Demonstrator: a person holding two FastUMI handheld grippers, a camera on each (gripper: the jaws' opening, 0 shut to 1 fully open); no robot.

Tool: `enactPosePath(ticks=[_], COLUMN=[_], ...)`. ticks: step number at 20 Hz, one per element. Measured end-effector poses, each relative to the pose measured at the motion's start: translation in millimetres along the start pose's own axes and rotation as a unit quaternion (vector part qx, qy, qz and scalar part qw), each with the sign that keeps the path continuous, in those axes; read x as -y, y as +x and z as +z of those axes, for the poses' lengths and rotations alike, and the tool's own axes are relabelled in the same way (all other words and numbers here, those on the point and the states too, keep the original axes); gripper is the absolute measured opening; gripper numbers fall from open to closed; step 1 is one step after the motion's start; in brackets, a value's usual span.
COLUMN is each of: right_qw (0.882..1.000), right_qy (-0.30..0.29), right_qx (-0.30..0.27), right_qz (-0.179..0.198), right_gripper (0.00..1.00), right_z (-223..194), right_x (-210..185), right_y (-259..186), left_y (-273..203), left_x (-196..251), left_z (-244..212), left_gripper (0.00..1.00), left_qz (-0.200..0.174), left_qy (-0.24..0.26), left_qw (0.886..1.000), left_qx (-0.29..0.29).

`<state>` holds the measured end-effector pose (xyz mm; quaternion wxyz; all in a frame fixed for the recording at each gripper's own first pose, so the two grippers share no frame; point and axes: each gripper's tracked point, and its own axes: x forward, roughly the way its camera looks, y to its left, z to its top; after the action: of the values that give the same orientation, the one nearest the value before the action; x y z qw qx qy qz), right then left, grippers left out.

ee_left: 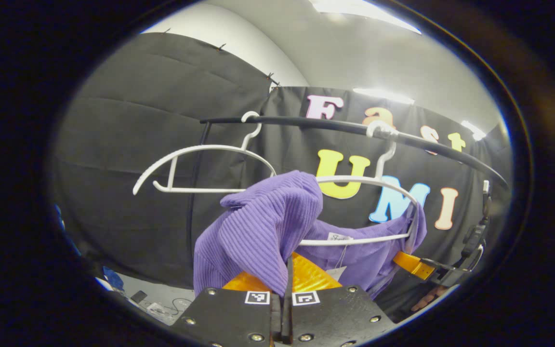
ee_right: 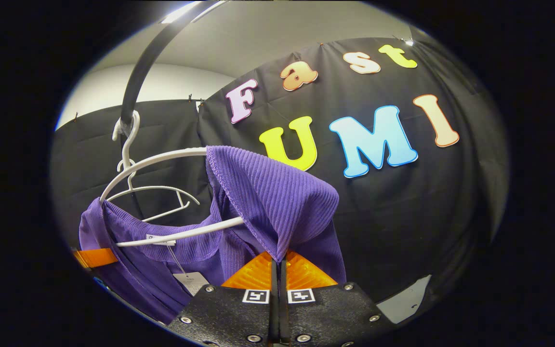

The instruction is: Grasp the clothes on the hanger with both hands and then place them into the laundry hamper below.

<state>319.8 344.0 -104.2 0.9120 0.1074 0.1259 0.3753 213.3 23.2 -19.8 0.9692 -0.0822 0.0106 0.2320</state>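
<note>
While both hand-held grippers pinch the purple ribbed top (ee_left: 263, 231), each has its fingers closed together on a shoulder fold: the left hand-held gripper (ee_left: 287, 272) on one shoulder, the right hand-held gripper (ee_right: 277, 265) on the other. Just beyond the fingers, the top hangs partly lifted off the white hanger (ee_right: 162, 159), which hooks on the black rail (ee_left: 335, 126); an empty hanger (ee_left: 200, 164) hangs farther along. To do this well, I judge both shoulders should be raised clear of the hanger's ends together before lowering. No laundry hamper can be seen, so I cannot tell its contents.
</note>
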Motion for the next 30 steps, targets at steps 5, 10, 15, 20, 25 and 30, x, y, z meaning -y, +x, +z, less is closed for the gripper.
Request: enactPosePath(ticks=[5,10,15,20,25,30], right_qw=[0.998,0.996,0.995,0.994,0.994,0.995], right_qy=[-0.010,-0.015,-0.039,-0.059,-0.045,-0.031], right_qx=[0.041,0.050,0.029,0.025,0.025,0.016], right_qz=[-0.037,-0.077,-0.090,-0.093,-0.095,-0.093], right_gripper=[0.00,0.00,0.00,0.00,0.00,0.00], right_z=[22.1,30.7,21.4,23.4,28.3,21.7], right_x=[16.7,23.8,22.1,16.7,9.2,-5.2], right_y=[-13.2,-21.4,-36.5,-63.9,-68.0,-68.3], left_y=[-13.1,-20.0,-10.0,-2.0,11.0,25.9], left_x=[-20.9,-37.2,-62.7,-86.5,-106.5,-129.6], left_z=[38.5,74.6,97.6,117.0,117.7,94.9], left_gripper=[0.02,0.01,0.02,0.02,0.02,0.02], left_qz=[0.014,-0.008,-0.029,-0.048,-0.056,-0.055], left_qy=[-0.002,-0.026,-0.060,-0.065,-0.058,-0.057], left_qw=[0.999,0.998,0.996,0.995,0.995,0.996], left_qx=[0.036,0.062,0.063,0.066,0.059,0.033])
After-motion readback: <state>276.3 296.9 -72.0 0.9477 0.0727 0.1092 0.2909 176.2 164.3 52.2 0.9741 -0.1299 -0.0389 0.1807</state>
